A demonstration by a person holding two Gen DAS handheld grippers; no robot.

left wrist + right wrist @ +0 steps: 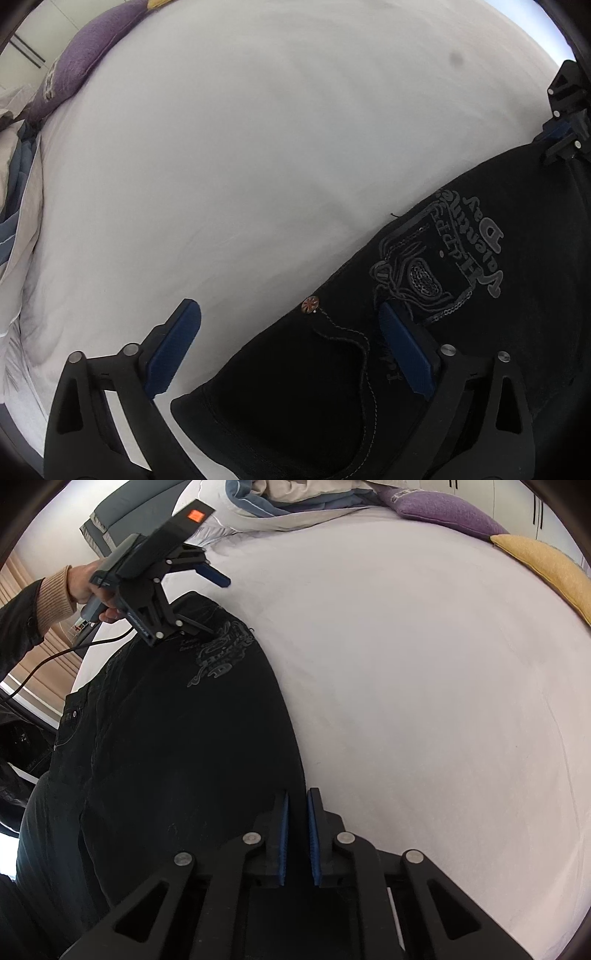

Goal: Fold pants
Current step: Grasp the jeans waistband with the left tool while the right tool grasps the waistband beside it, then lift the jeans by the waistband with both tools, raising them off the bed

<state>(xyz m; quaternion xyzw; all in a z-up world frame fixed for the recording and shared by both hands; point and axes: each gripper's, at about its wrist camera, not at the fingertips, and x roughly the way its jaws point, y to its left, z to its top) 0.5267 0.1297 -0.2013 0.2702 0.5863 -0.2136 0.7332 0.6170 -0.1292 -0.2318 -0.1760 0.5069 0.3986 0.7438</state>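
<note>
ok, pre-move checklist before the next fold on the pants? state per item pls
1. Left claw open: ok, its blue fingers are spread wide over the waist corner of the black pants.
2. Left claw gripping fabric: not ok, nothing is pinched between its fingers.
3. Right claw holding the pants: ok, its fingers are nearly closed on the edge of the fabric.
4. Pants lying flat on the white sheet: ok for the part seen; the far leg end is out of view.
5. Landing area on the sheet free: ok; the purple cushion and yellow cushion lie at the far edge.
</note>
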